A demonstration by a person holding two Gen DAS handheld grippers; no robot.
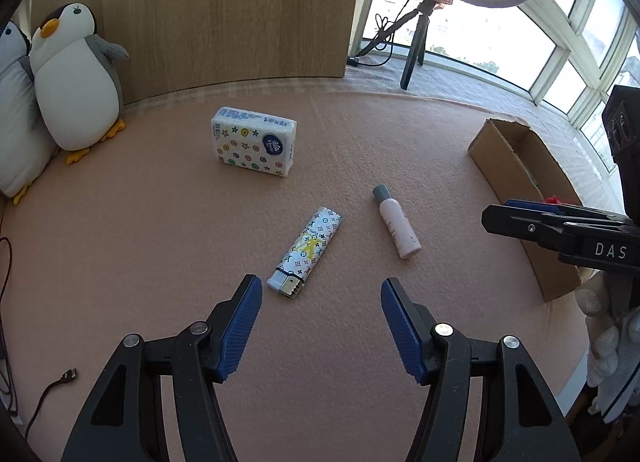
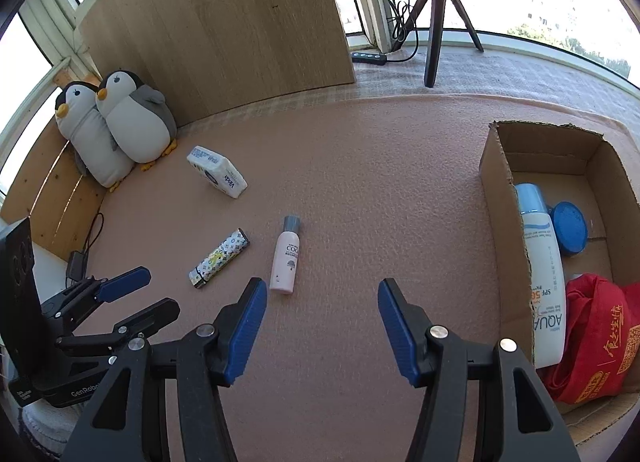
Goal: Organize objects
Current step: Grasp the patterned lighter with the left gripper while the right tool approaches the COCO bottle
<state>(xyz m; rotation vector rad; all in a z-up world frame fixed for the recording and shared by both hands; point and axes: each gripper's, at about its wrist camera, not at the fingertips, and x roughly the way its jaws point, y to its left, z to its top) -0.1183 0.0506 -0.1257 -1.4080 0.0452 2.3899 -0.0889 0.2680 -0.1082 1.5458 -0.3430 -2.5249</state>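
Both pairs of fingers gape empty: lighter point(image 1: 306, 251) just ahead of left gripper point(image 1: 321, 289), bottle point(image 2: 286, 255) ahead of right gripper point(image 2: 322, 289).

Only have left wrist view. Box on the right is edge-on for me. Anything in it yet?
Observer: Yes. The cardboard box holds a white sunscreen bottle lying along its left wall.
Operator: Anything else in there?
Observer: A red bag at the near end and a round blue lid beside the bottle's cap.
Operator: Right gripper carrying anything?
Observer: No. The right gripper is open and empty over bare mat, near the small pink bottle.
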